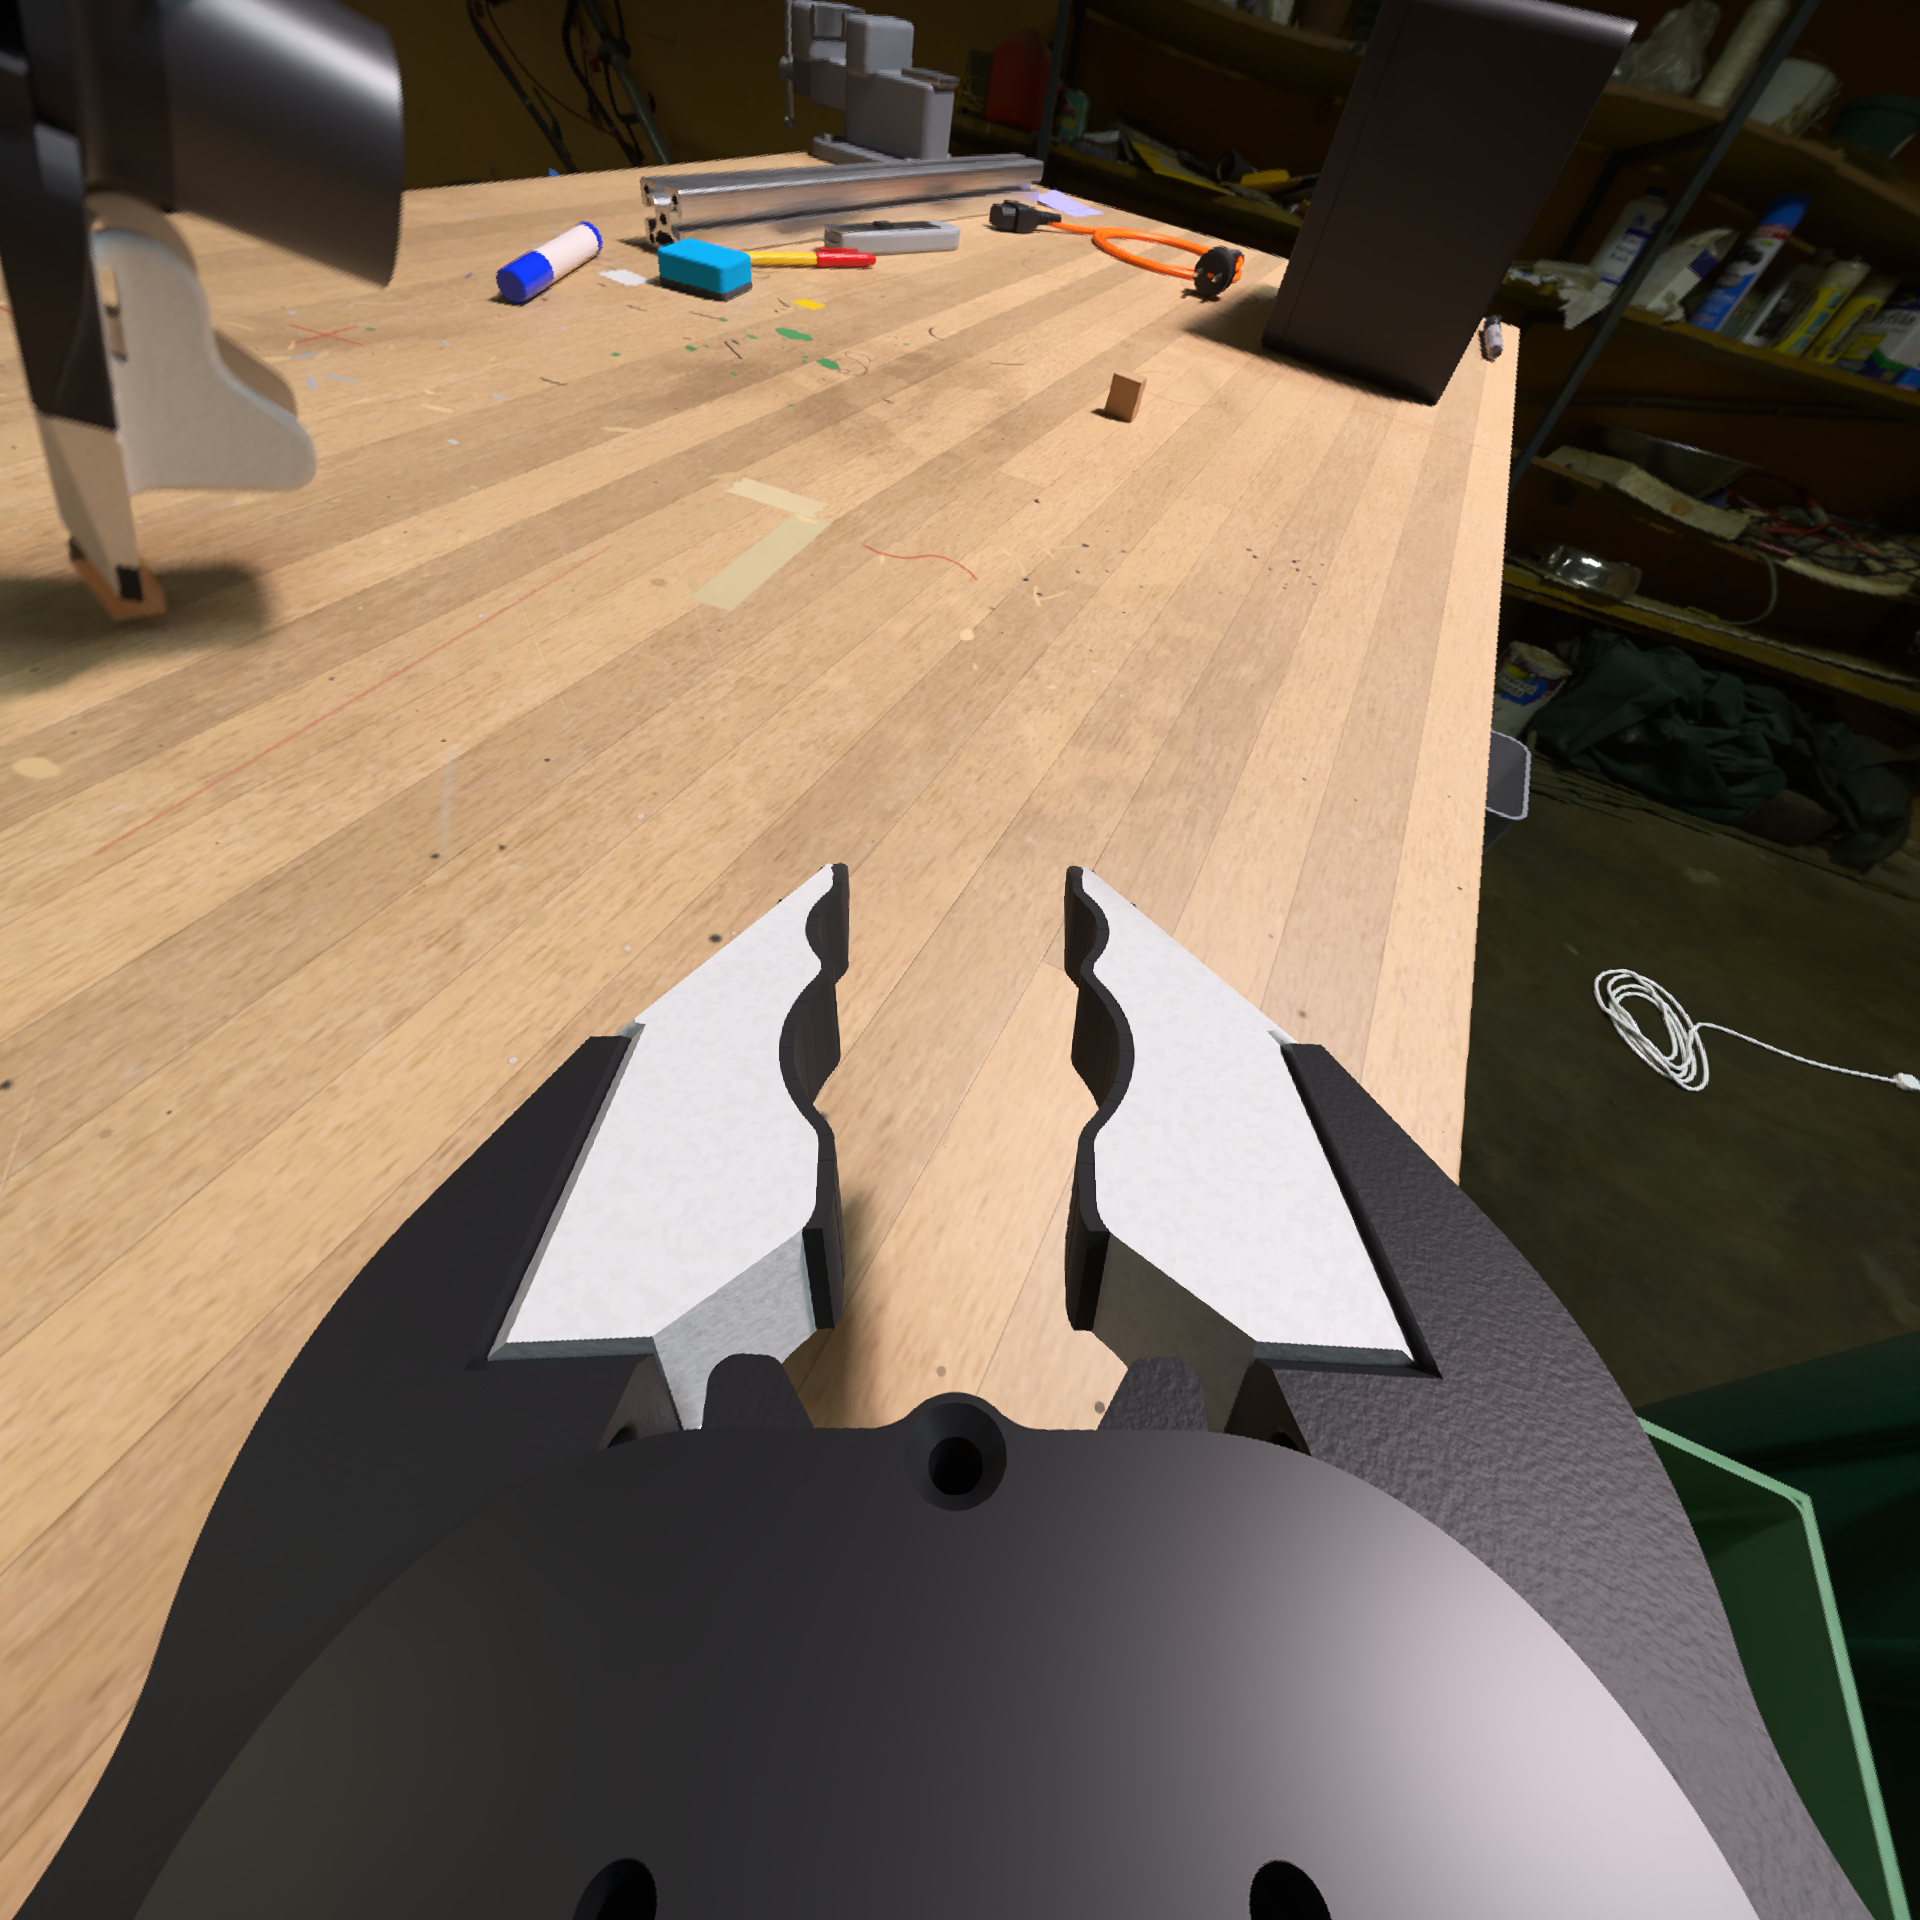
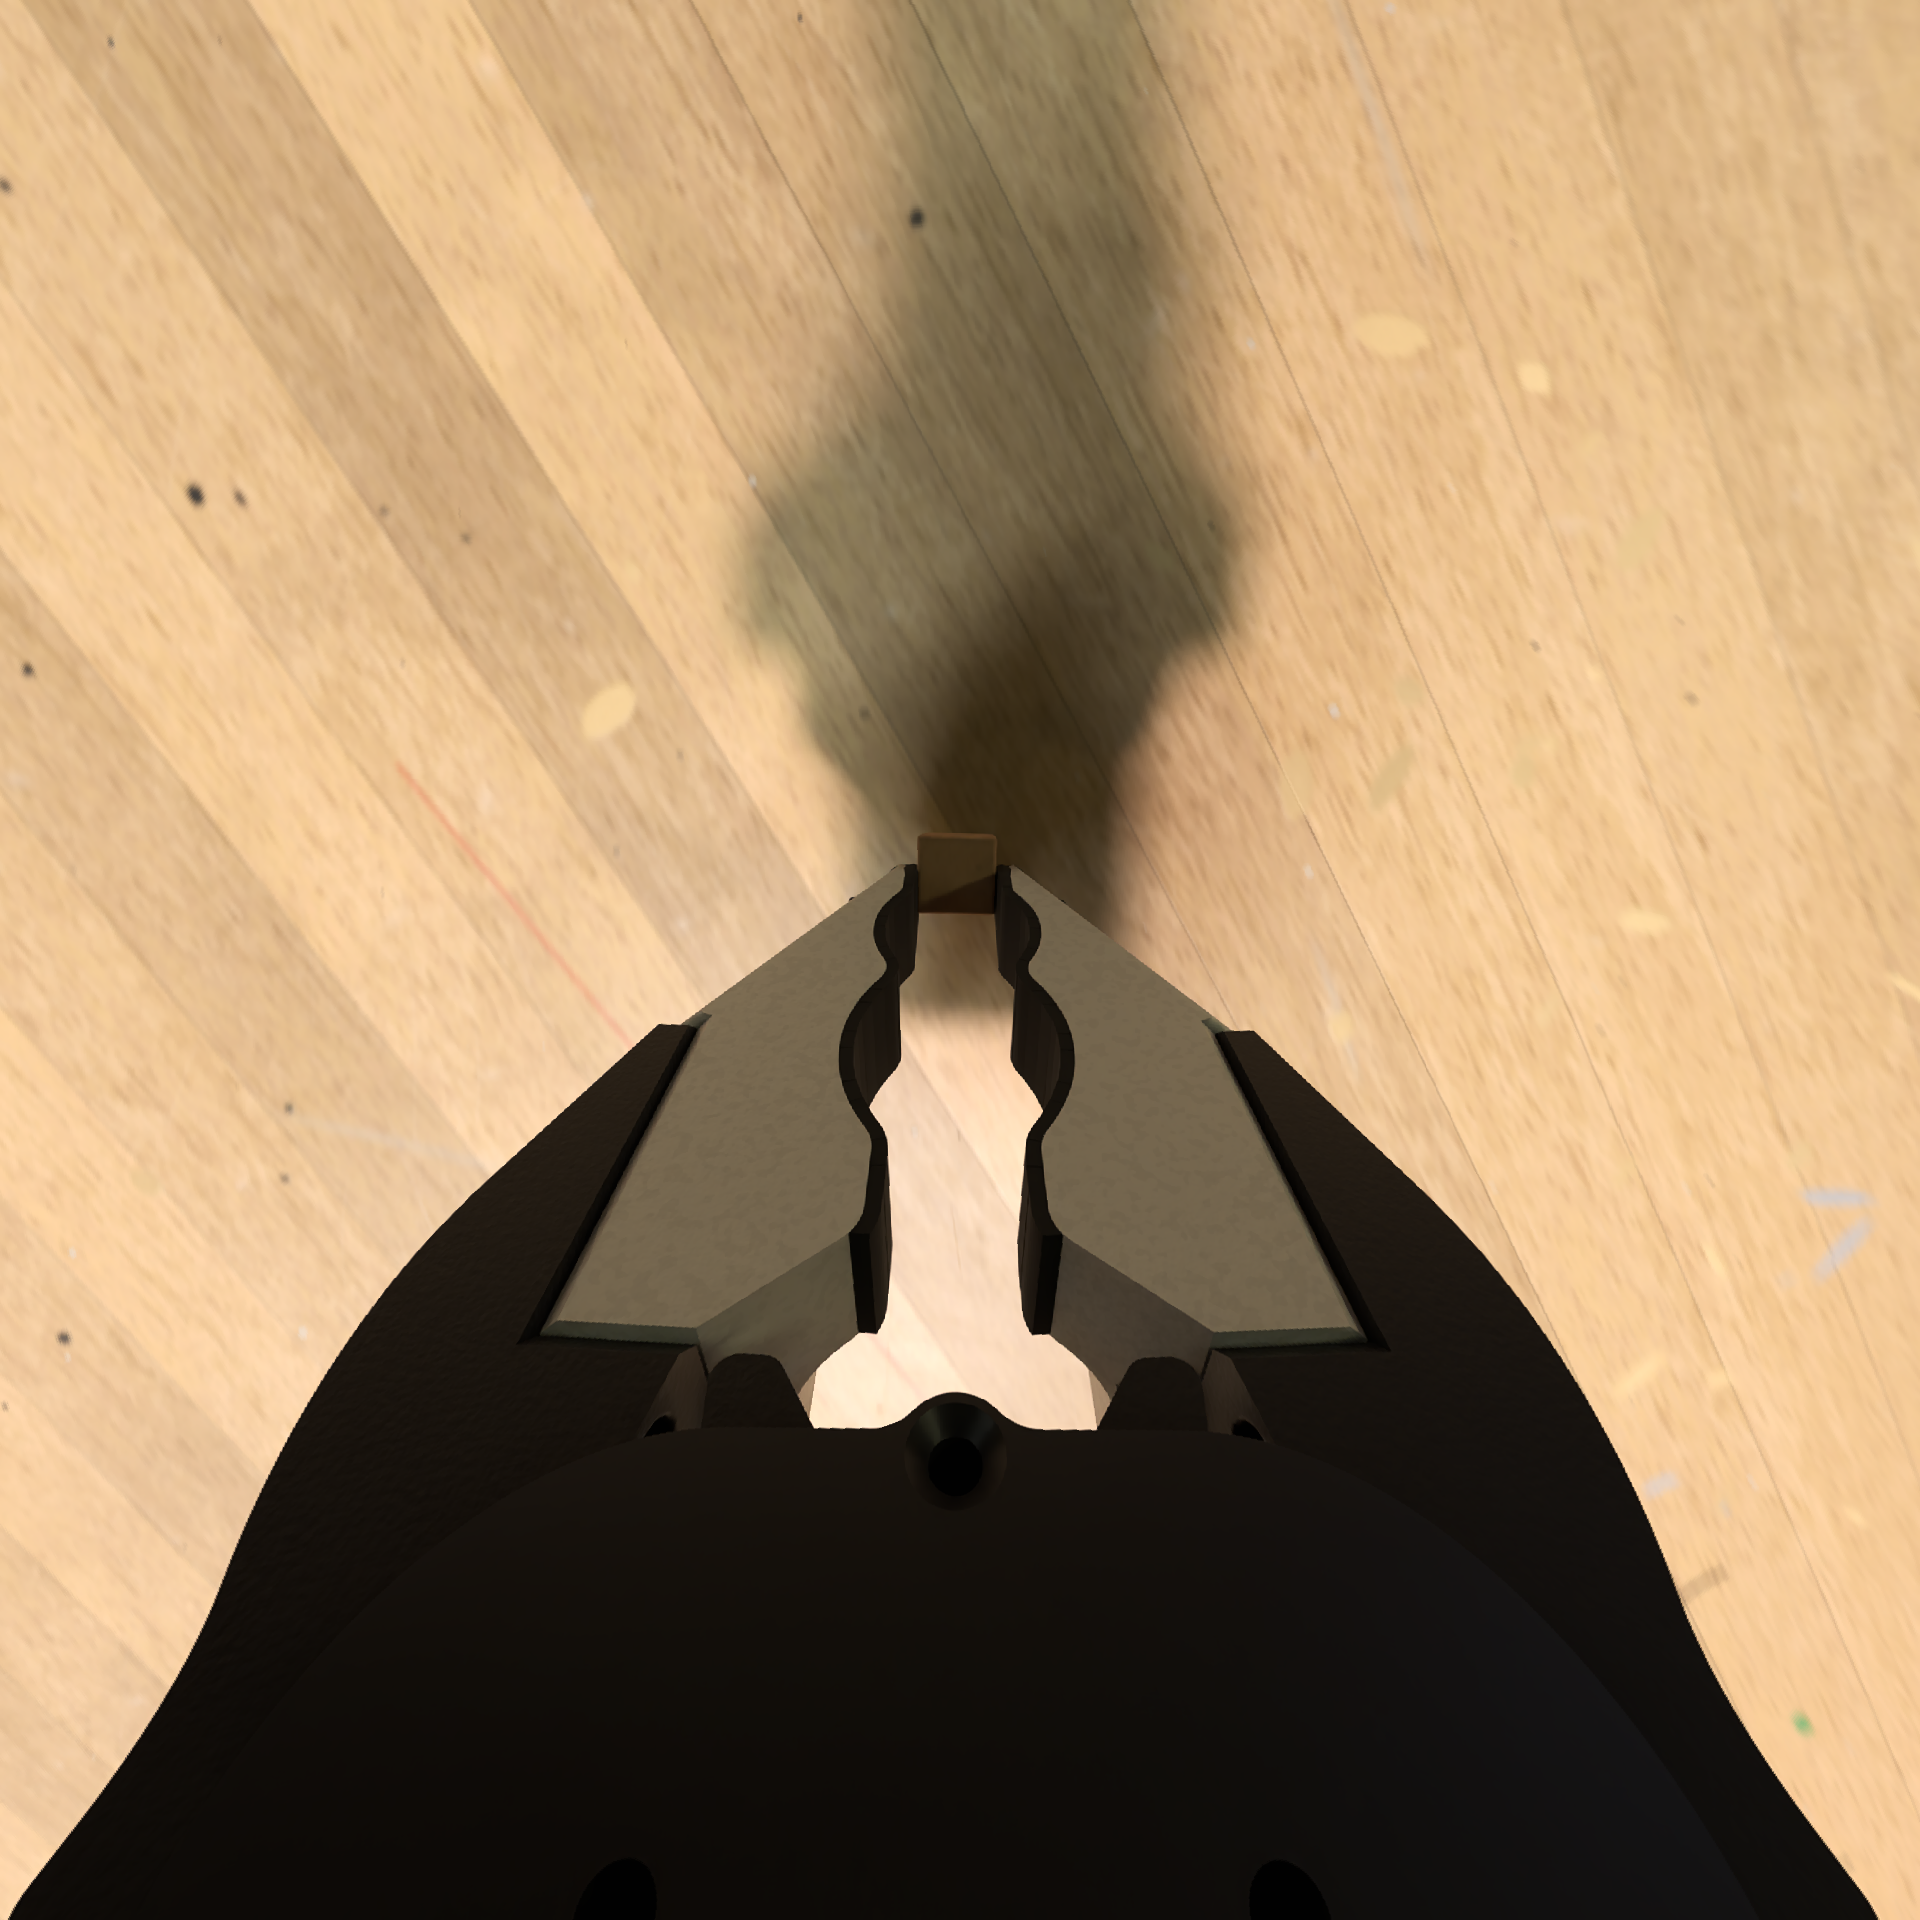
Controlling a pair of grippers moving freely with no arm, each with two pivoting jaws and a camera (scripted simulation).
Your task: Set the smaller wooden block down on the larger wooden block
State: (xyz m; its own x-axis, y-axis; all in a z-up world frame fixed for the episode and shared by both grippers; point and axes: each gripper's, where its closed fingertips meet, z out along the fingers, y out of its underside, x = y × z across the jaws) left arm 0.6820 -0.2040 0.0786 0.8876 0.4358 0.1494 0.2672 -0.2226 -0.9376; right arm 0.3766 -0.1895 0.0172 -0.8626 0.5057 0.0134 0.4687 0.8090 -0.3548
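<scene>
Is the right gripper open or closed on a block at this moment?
Shut on a block. In the right wrist view the right gripper has both fingertips pressed against the sides of the block, just above the table.

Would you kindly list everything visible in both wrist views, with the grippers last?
wooden block: 1, tan, far right of bench, standing free
second wooden block: 1, tan, between the right gripper's fingertips
workbench: 1, light wood
marker: 1, white and blue, far bench
eraser: 1, cyan, beside marker
screwdriver: 1, yellow and red, behind eraser
aluminium rail: 1, silver, far bench
orange cable: 1, far right
dark box: 1, right edge
white cord: 1, coiled on floor
left gripper: open, empty
right gripper: shut on the second block
</scene>
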